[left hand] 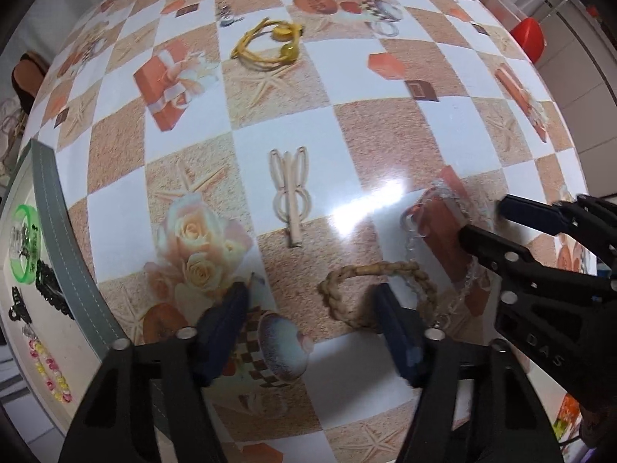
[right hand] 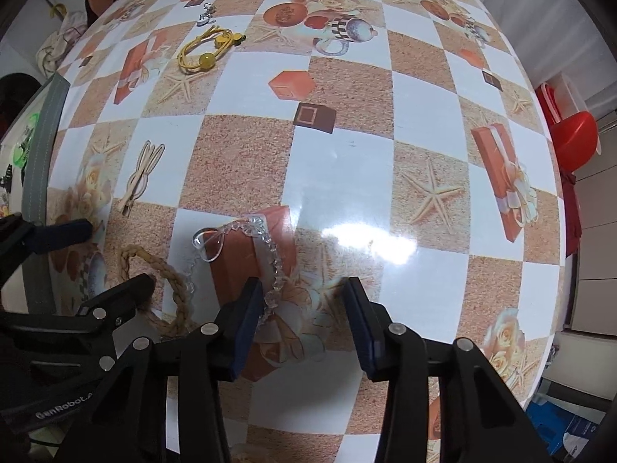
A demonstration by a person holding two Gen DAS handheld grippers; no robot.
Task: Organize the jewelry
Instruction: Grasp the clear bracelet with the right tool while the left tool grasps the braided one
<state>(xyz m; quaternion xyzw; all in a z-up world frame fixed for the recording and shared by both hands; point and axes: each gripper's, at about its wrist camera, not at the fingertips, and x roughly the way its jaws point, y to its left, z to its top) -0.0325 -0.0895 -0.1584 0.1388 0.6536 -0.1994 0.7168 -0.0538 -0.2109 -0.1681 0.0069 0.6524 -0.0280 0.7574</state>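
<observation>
Risk at left tool: our left tool point(left hand: 310, 326) stands partly open over the braided bracelet point(left hand: 376, 293), its right finger point(left hand: 397, 332) inside the loop and its left finger well outside on bare counter point(left hand: 347, 135). Nothing is gripped. If the tool shuts from here, we judge it may catch only one side of the braid or drag the loop sideways.

Risk at right tool: our right tool point(right hand: 304, 320) is also partly open and empty. Its left finger point(right hand: 243, 328) sits just beside the clear bead chain point(right hand: 246, 247), touching or nearly so; we cannot tell which. The strand lies mostly outside the gap, so a close could miss it or pinch a single bead that slips.

Tangle: in the left view the chain seems to cross the braid where the two pieces meet. We judge that lifting either one could pull the other along.

Crowding: both tools work close together near the counter's near edge; a sideways move could knock one against the other.

Glare: light on the glossy cloth hides part of the clear beads, so the strand is easy to misjudge.

Tray: the grey-rimmed tray point(left hand: 50, 193) at the counter's left edge already holds a green bangle point(left hand: 25, 243) and beads; a loose grip could drop a piece short of it.

Waiting pieces: wooden clip point(left hand: 291, 193) mid-counter, yellow cord point(left hand: 266, 44) toward the far edge.
</observation>
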